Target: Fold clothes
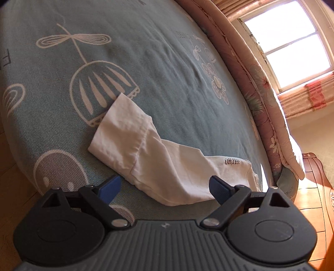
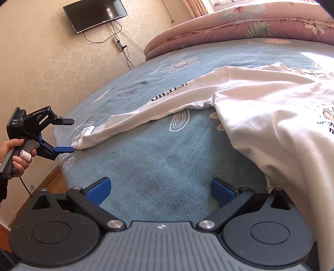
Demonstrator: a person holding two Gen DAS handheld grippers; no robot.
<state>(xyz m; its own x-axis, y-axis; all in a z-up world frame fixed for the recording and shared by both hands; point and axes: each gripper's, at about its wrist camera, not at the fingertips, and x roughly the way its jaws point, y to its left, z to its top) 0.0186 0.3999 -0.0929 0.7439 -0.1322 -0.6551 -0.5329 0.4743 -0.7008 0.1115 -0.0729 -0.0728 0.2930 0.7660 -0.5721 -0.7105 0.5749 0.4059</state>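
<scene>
A white long-sleeved shirt (image 2: 271,108) lies spread on the blue patterned bedspread (image 2: 158,158). Its sleeve (image 2: 146,108), printed "OH,YES!", stretches left toward the bed's edge. My left gripper (image 2: 72,135), held in a person's hand (image 2: 18,154), stands open right at the sleeve's end (image 2: 83,137). In the left wrist view the sleeve (image 1: 146,150) runs crumpled across the bedspread (image 1: 146,73), and its near edge lies between the open blue fingers of the left gripper (image 1: 165,188). My right gripper (image 2: 160,187) hovers open over bare bedspread, with the shirt's body just right of it.
A pink floral quilt (image 2: 240,27) is rolled along the bed's far side. A bright window (image 1: 292,45) and wooden bed frame (image 1: 315,187) lie to the right. A wall-mounted TV (image 2: 96,14) with hanging cables and wooden floor (image 2: 48,183) are at the left.
</scene>
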